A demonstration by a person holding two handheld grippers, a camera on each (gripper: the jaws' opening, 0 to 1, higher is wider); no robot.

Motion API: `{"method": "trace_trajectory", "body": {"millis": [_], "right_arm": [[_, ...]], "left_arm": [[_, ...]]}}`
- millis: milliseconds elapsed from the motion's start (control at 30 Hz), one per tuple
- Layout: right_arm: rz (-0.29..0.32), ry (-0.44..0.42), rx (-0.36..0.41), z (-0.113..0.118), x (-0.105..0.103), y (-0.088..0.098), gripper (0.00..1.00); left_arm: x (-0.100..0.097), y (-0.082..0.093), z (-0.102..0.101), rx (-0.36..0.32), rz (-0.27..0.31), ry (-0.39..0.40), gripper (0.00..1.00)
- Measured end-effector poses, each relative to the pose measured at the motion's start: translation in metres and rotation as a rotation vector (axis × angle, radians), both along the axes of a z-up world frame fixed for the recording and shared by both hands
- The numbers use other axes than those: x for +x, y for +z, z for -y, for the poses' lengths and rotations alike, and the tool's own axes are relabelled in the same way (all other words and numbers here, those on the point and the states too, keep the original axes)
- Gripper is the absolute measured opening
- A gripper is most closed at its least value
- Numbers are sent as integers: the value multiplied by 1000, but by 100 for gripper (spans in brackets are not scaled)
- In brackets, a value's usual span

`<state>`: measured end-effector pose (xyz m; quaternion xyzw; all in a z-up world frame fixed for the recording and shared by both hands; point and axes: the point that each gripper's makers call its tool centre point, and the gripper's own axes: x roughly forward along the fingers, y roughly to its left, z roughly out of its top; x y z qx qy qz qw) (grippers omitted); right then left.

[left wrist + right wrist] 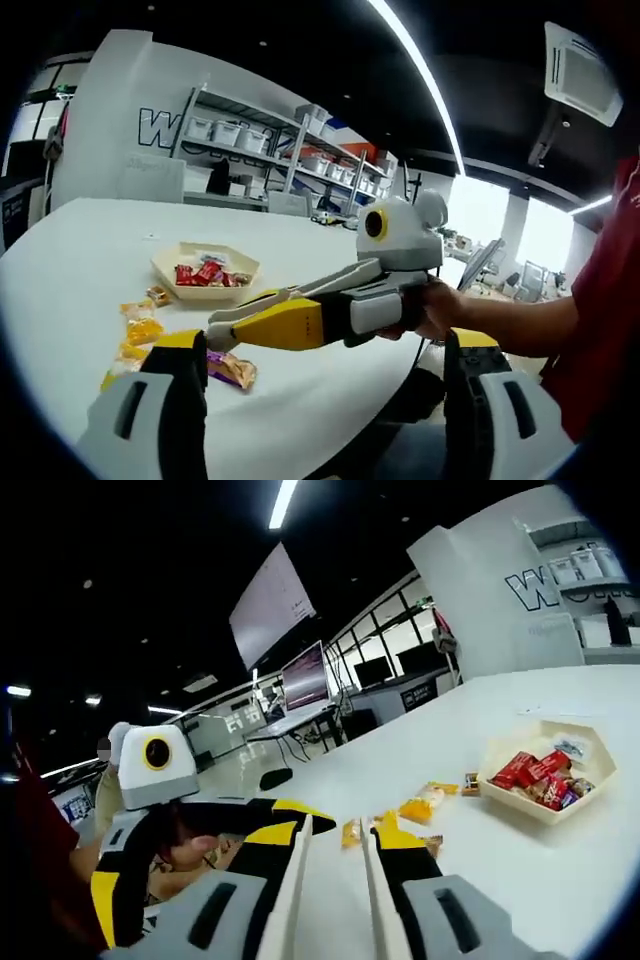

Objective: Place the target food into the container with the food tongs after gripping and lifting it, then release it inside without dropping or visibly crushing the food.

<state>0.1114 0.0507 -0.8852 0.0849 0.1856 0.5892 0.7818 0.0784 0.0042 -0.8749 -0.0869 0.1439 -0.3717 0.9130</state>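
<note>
Tray (pixel 165 262) part-filled | snack packets (pixel 140 330) loose on table (pixel 80 250), unpicked | right gripper (pixel 215 335) nearly closed, empty | left gripper (pixel 310 400) wide open, empty

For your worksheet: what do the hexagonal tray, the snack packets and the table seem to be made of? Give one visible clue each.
Hexagonal tray: probably matte plastic or pulp; a thick, cream, dull rim. I can't tell which.
Snack packets: glossy film wrappers; they are crinkled and catch the light, as do the red ones in the tray.
Table: smooth white laminate or painted board, judging by its even, soft sheen.
</note>
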Motion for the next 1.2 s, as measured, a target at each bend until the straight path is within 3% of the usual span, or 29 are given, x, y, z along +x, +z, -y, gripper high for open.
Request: {"method": "trace_trajectory", "body": {"millis": [100,233,533,700,967,1200], "right_arm": [[-5,-3,11,1,0,0,23],[-30,-4,60,2,0,5,23],[-40,-10,137,3,3,16,24],[-22,-7,159,3,1,22,25],[-45,-19,214,7,5,31,25],[-58,-5,182,7,2,24,24]], "left_arm": [[1,2,-2,9,12,10,99],[1,11,-3,-40,18,9,99],[-1,10,1,-47,14,4,99],[-1,16,2,-62,26,2,99],[-5,11,9,-78,-6,-18,99],[-5,7,11,-102,-31,-19,99]]}}
